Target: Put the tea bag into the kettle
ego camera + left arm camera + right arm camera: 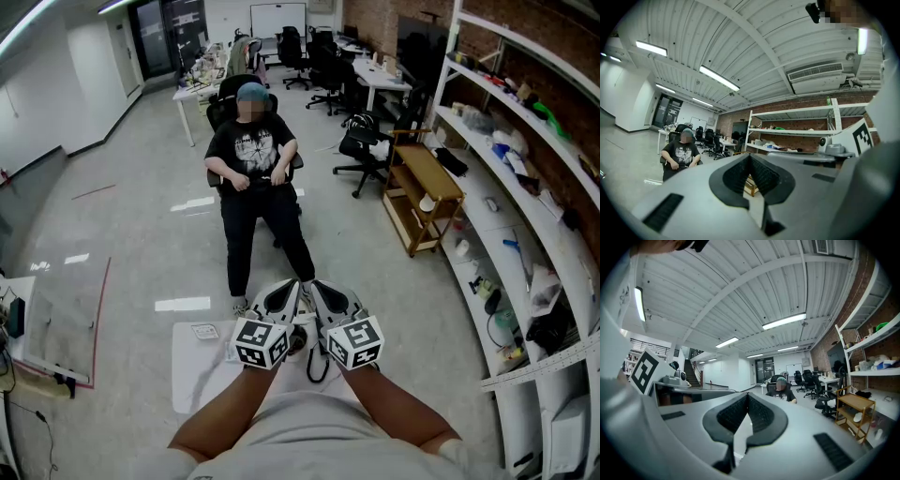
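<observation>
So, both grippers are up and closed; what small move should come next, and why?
Probably tip both grippers down toward the white table. The left gripper and right gripper have fingers together on nothing, and their views show the room, not the table, so no target is in sight.

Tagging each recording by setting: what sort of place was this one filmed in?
Probably an open-plan office doubling as a workshop: desks and black office chairs at the far end, and long, cluttered white shelves along a brick wall.
</observation>
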`<state>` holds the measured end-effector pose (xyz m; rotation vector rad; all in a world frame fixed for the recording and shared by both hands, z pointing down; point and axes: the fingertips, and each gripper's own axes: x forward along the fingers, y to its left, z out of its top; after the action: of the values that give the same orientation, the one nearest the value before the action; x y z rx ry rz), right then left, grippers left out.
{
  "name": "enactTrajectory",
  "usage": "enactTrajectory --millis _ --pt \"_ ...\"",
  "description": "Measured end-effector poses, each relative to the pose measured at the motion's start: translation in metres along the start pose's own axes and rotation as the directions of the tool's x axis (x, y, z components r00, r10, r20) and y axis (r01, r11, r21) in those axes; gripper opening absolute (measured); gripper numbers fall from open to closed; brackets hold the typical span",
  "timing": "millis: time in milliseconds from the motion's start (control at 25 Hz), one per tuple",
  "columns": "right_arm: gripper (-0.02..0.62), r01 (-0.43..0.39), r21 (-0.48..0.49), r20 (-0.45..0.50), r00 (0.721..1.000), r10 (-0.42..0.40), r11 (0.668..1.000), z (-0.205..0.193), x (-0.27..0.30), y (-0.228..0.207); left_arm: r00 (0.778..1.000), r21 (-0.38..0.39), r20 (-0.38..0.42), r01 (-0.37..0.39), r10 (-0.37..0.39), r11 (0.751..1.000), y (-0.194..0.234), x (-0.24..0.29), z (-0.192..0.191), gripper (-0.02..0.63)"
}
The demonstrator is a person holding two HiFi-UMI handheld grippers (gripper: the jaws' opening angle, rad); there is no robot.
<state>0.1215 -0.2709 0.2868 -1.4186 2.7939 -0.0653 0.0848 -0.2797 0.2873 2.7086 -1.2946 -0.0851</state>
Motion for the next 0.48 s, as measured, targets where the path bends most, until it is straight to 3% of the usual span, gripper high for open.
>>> enactTrajectory --millis 480 --pt "0.009 -0.023 0.009 -0.001 1.0 0.023 1.0 0.004 0.0 -0.013 1.0 0.006 -0.014 -0.024 0.024 1.0 -0.003 0.012 0.002 0.008"
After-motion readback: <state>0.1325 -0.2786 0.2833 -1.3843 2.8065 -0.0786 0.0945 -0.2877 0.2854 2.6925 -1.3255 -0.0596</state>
